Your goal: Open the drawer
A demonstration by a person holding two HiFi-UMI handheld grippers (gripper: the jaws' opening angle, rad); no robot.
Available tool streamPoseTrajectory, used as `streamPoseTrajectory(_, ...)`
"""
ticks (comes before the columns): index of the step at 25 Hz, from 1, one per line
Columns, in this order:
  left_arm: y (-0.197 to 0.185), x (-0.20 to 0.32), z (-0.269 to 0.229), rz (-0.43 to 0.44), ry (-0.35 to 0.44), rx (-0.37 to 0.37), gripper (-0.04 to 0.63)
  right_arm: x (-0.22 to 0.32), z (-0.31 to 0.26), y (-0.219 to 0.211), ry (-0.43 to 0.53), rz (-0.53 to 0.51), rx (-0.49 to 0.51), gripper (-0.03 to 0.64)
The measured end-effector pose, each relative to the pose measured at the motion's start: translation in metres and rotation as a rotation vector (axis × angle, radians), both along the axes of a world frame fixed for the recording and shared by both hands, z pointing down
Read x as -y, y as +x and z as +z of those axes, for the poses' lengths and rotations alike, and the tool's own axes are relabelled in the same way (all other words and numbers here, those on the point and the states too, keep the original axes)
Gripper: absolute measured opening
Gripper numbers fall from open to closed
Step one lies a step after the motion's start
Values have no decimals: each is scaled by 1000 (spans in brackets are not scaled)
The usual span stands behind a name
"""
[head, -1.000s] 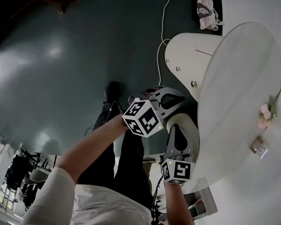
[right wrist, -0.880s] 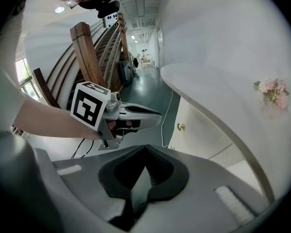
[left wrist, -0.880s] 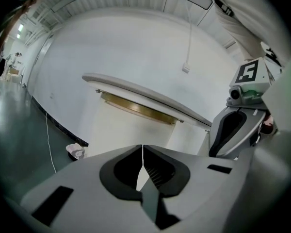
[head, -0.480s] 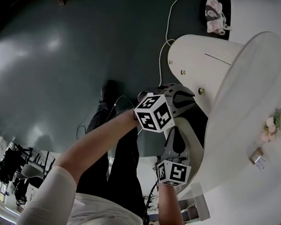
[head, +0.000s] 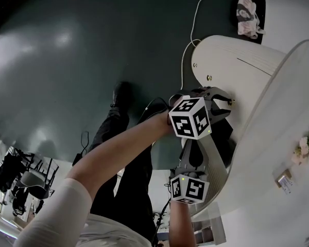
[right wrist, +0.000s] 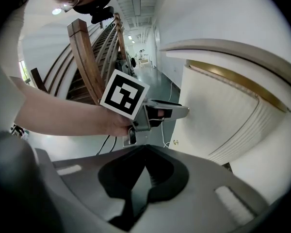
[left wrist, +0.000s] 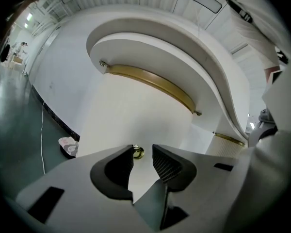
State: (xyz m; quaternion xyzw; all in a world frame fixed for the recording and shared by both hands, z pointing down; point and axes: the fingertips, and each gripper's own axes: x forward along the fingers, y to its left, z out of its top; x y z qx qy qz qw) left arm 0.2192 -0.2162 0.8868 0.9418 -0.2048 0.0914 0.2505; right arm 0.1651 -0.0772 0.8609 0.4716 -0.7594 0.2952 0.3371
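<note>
The white curved cabinet front [head: 232, 55] carries small brass knobs. One brass knob [left wrist: 138, 152] sits in the gap between the tips of my left gripper [left wrist: 141, 155], whose jaws have just been opening; the pads stand apart from it. In the head view the left gripper [head: 225, 103] points level at that knob [head: 232, 102] under the round tabletop [head: 278, 112]. My right gripper [right wrist: 145, 166] is shut on nothing, held lower and angled down; its marker cube [head: 188, 188] is below the left one. The right gripper view shows the left gripper [right wrist: 165, 111] against the cabinet.
A white cable [head: 195, 14] and a crumpled cloth [head: 247, 14] lie on the dark floor beside the cabinet. Flowers [head: 303, 148] and a small box [head: 284, 181] rest on the tabletop. A wooden stair rail [right wrist: 87, 57] rises behind my left arm.
My left gripper has moved right and lower, up to a knob on the cabinet front, and its jaws have opened. The right gripper has sunk a little.
</note>
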Motion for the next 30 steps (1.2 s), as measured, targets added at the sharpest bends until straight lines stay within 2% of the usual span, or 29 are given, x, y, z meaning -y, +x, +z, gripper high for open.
streamPoseTrajectory(2, -1, 1, 1, -16, -3, -13, 104, -1, 1, -1, 0, 6, 7, 11)
streamPoseTrajectory(5, -2, 0, 1, -30, -1, -10, 100, -1, 3, 1, 2, 13, 16, 11)
streamPoseTrajectory(8, 0, 1, 5, -40, -19, -1, 163, -2, 4, 3, 6, 23, 22, 11)
streamPoseTrajectory(11, 4, 5, 10, -42, -26, 9, 162, -2, 6, -1, 5, 24, 31, 11)
streamPoseTrajectory(14, 8, 8, 14, -54, -17, 18, 109, -5, 8, -3, 0, 26, 32, 11)
streamPoseTrajectory(20, 6, 7, 15, -96, -18, -14, 106, -7, 8, -1, 5, 18, 13, 11)
streamPoseTrajectory(30, 3, 5, 15, -82, -16, -19, 104, -6, 6, 8, 25, 28, 6, 11)
